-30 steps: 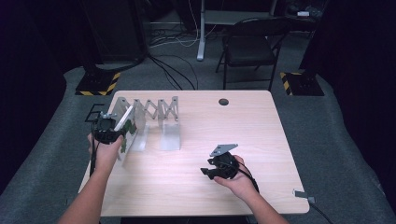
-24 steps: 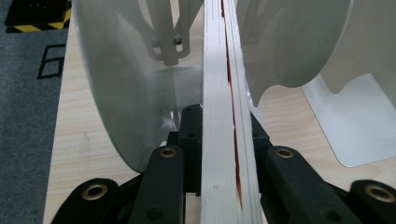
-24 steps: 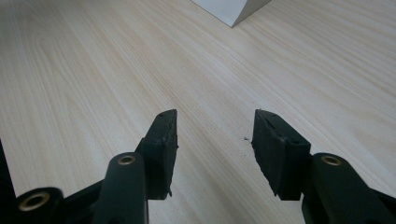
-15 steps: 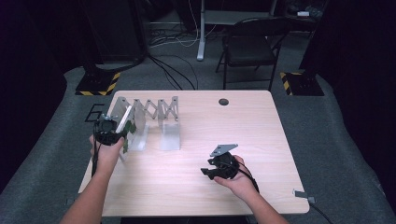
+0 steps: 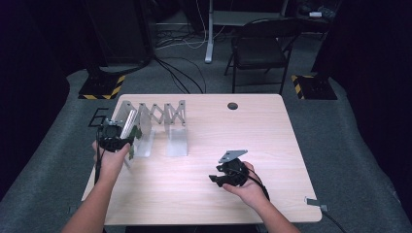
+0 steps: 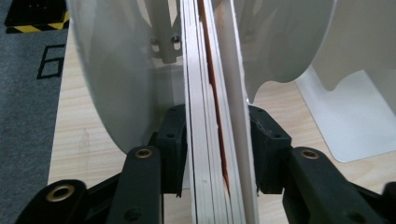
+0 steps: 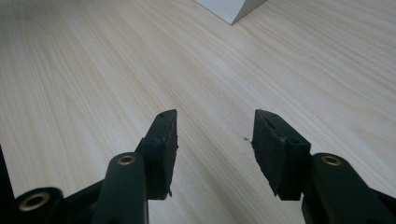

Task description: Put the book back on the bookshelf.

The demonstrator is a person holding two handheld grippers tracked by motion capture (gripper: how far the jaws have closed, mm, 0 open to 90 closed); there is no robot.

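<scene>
A thin book (image 6: 210, 116) with white pages and a red-brown cover stands upright in a slot of the silver accordion rack (image 5: 155, 114), between two of its dividers (image 6: 112, 70). My left gripper (image 5: 119, 133) reaches into the rack's left end. In the left gripper view its jaws (image 6: 217, 154) flank the book's lower edge. They have just been opening, and the pads now sit beside the covers rather than squeezing them. My right gripper (image 5: 218, 174) rests low over the bare tabletop at front centre. Its jaws (image 7: 215, 135) stand apart with nothing between them.
The light wooden table (image 5: 243, 126) has a round cable hole (image 5: 232, 105) near its far edge. A corner of the rack's base (image 7: 231, 9) lies ahead of the right gripper. A folding chair (image 5: 262, 48), floor cables and striped stand feet (image 5: 102, 87) lie beyond the table.
</scene>
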